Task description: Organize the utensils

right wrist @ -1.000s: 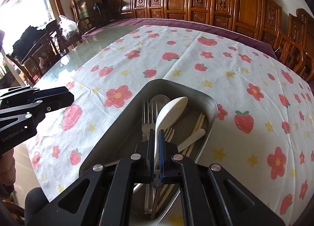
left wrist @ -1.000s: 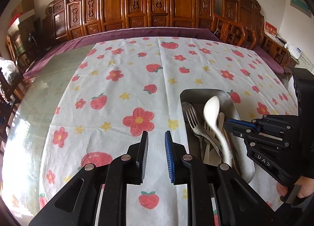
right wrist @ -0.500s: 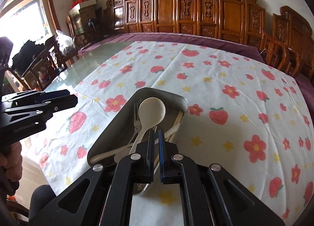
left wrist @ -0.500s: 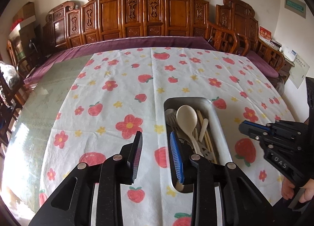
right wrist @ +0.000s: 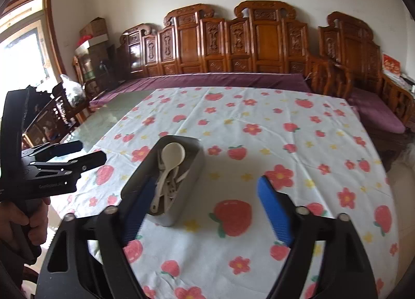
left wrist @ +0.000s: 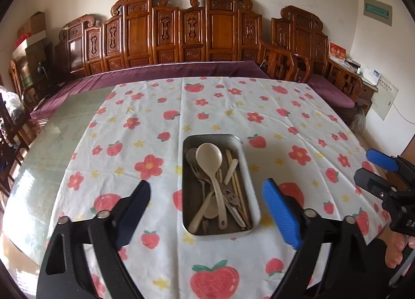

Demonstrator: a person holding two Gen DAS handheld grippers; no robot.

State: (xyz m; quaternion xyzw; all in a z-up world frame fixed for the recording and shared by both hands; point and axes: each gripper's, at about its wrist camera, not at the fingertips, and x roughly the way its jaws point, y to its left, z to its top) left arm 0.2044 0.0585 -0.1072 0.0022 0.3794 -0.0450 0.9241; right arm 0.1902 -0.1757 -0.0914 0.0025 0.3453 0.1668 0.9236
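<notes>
A grey metal tray (left wrist: 249, 174) sits on the strawberry-print tablecloth and holds a cream spoon (left wrist: 210, 156), metal forks (left wrist: 199, 177), wooden chopsticks (left wrist: 234, 179) and other cream utensils. My left gripper (left wrist: 207, 210) is open and empty, drawn back above the table's near edge, with the tray between its fingers in view. My right gripper (right wrist: 205, 210) is open and empty, to the right of the tray (right wrist: 192, 177). The spoon (right wrist: 172, 155) lies in it. Each gripper shows in the other's view: the right one (left wrist: 373, 166), the left one (right wrist: 77, 153).
The tablecloth (left wrist: 233, 107) covers most of a glass-topped table; bare glass (left wrist: 59, 138) lies at the left. Carved wooden benches (left wrist: 202, 37) with purple cushions stand behind and at the right. Chairs (right wrist: 54, 117) stand at the left.
Both grippers have opened wide and pulled back and up from the tray. The right gripper has let go of the cream spoon, which now lies in the tray.
</notes>
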